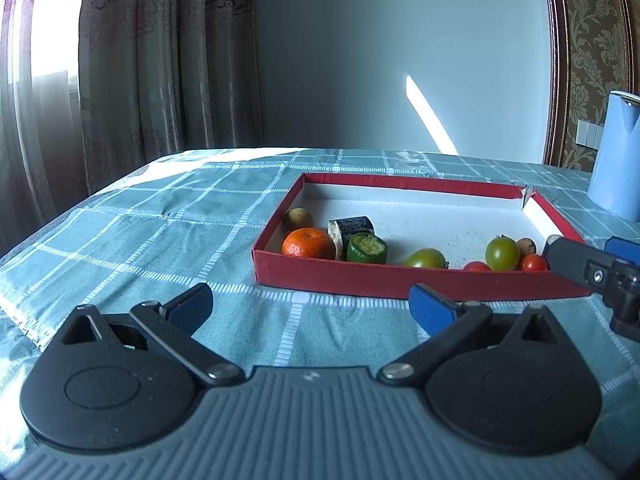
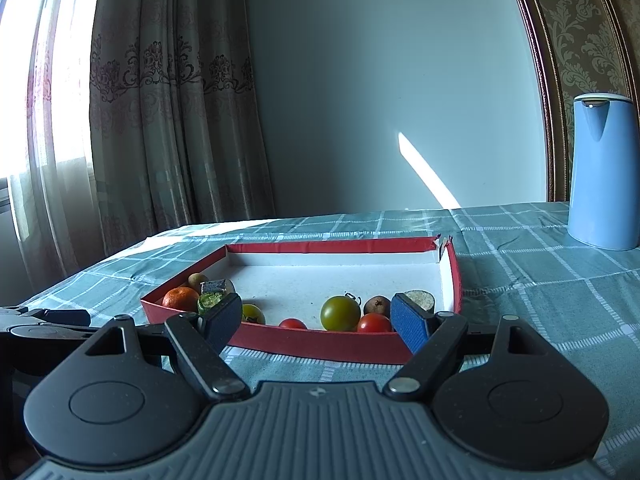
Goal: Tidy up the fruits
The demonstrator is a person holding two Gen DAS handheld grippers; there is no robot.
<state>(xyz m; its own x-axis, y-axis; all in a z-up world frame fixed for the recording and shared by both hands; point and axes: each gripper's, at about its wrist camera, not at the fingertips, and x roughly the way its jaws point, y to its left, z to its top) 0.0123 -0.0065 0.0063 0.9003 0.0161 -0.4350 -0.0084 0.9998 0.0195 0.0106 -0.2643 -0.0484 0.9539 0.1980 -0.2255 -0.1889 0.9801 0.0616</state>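
Fruits are lying in a shallow red cardboard tray with a white floor (image 2: 451,276), which is sitting on a teal checked tablecloth (image 1: 160,240). A round orange mandarin (image 1: 308,242) and a cut green piece (image 1: 366,249) are crowding the tray's near left corner, while a round green tomato (image 2: 340,313) and small red tomatoes (image 2: 374,322) are gathering at the near right, probably as sorted groups. The left gripper (image 1: 310,304) is hovering before the near wall, jaws spread and empty. The right gripper (image 2: 318,322) is standing likewise wide and empty at the near wall. The tray's far half is lying bare, giving room; the low near wall is needing clearing. A tall blue kettle (image 2: 604,172) is standing well apart.
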